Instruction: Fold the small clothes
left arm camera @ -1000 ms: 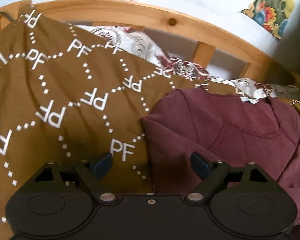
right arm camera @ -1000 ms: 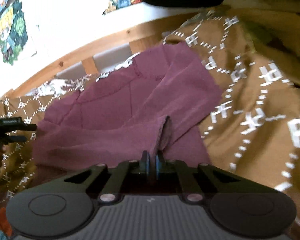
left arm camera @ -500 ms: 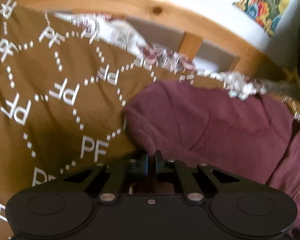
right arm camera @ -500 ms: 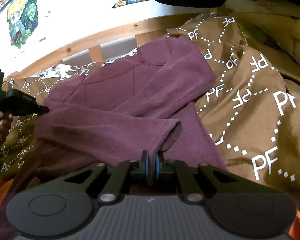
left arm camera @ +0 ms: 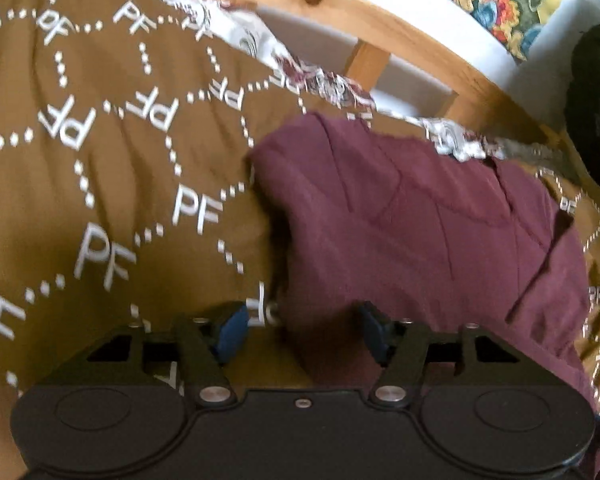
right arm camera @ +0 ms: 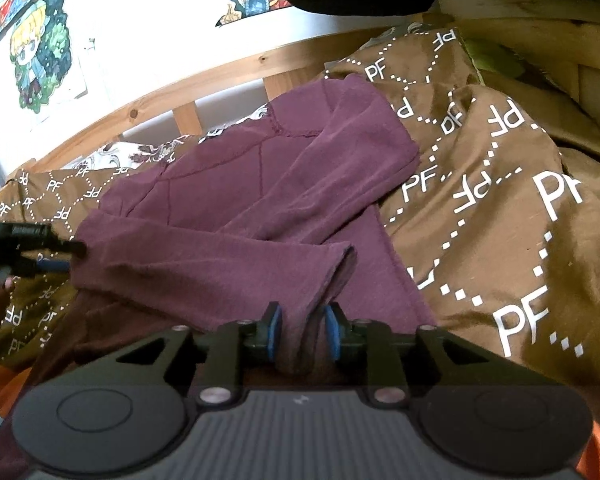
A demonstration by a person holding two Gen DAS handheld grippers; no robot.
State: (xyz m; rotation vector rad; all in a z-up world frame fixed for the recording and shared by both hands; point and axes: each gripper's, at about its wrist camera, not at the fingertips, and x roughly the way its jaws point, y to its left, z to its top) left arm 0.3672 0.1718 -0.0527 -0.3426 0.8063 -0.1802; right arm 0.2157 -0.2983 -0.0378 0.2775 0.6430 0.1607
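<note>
Brown quilt (right arm camera: 500,208) with white "PF" print covers the bed under my view; wooden rail (right arm camera: 204,80) behind it. Maroon top (right arm camera: 236,208) lies on the quilt, long axis running left-right, neckline toward the rail. My left gripper (left arm camera: 298,330) is released, jaws spread at the garment's left edge. My right gripper (right arm camera: 302,334) is parted, loosely straddling the sleeve cuff (right arm camera: 340,264).
</note>
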